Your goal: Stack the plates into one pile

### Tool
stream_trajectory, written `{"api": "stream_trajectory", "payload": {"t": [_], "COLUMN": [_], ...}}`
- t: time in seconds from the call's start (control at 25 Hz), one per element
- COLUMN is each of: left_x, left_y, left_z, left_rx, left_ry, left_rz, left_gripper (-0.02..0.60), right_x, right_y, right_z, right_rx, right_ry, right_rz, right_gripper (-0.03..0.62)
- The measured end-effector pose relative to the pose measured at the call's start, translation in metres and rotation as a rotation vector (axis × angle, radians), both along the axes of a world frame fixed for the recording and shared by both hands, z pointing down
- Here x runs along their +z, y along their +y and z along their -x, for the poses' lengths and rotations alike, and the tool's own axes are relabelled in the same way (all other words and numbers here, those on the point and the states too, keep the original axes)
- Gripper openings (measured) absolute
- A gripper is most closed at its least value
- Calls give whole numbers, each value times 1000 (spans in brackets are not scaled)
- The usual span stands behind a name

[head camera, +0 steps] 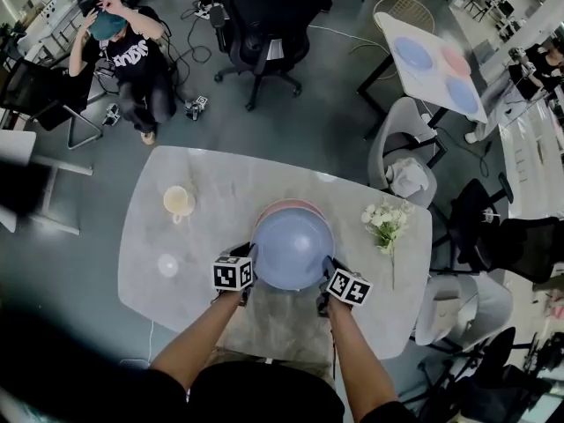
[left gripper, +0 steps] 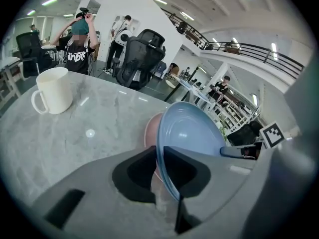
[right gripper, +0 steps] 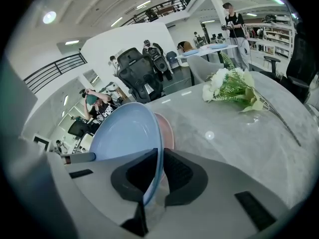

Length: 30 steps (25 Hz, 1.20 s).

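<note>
A blue plate (head camera: 293,249) hangs tilted over the marble table (head camera: 211,192), held by its rim from both sides. My left gripper (head camera: 249,267) is shut on its left edge and my right gripper (head camera: 328,276) is shut on its right edge. Beneath and just beyond it lies a pink plate (head camera: 291,204), only its far rim showing. In the left gripper view the blue plate (left gripper: 192,128) runs edge-on between the jaws of the left gripper (left gripper: 158,156), with the pink plate (left gripper: 151,131) behind. The right gripper view shows the blue plate (right gripper: 124,133) pinched by the right gripper (right gripper: 160,158), in front of the pink plate (right gripper: 168,128).
A cream mug (head camera: 178,202) stands on the table's left part, a bunch of white flowers (head camera: 384,220) lies at its right. A person (head camera: 132,60) sits on the floor beyond the table, near a black office chair (head camera: 264,25). Grey chairs (head camera: 401,157) stand at the right.
</note>
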State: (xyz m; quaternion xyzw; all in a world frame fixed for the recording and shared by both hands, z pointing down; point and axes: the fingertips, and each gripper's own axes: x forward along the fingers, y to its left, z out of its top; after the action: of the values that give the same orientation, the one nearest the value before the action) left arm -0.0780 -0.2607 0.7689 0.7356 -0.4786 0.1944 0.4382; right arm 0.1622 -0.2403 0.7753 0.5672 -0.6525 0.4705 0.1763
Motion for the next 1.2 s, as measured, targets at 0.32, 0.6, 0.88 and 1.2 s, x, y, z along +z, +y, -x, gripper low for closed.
{"api": "stream_trajectory", "payload": {"t": [0.32,0.6,0.88,1.2], "left_x": [20,30,37,28], "left_y": [-16,-25,-22,-22], "left_z": [0,0,-5,8], "left_rx": [27,31,36,97], "left_ry": [30,50,55,-32], "left_rz": [36,36,27,-61], "left_gripper": [67,71,75,236], "right_x": [19,28,31,25], "right_y": [-20,-27,-26,-25], "right_z": [3,3,-1,9], "right_rx": [-2,-21,-22,-43], "right_ry": [24,81,97,187], "right_rz": [60,91,72,49], "right_gripper": [40,40,40,187]}}
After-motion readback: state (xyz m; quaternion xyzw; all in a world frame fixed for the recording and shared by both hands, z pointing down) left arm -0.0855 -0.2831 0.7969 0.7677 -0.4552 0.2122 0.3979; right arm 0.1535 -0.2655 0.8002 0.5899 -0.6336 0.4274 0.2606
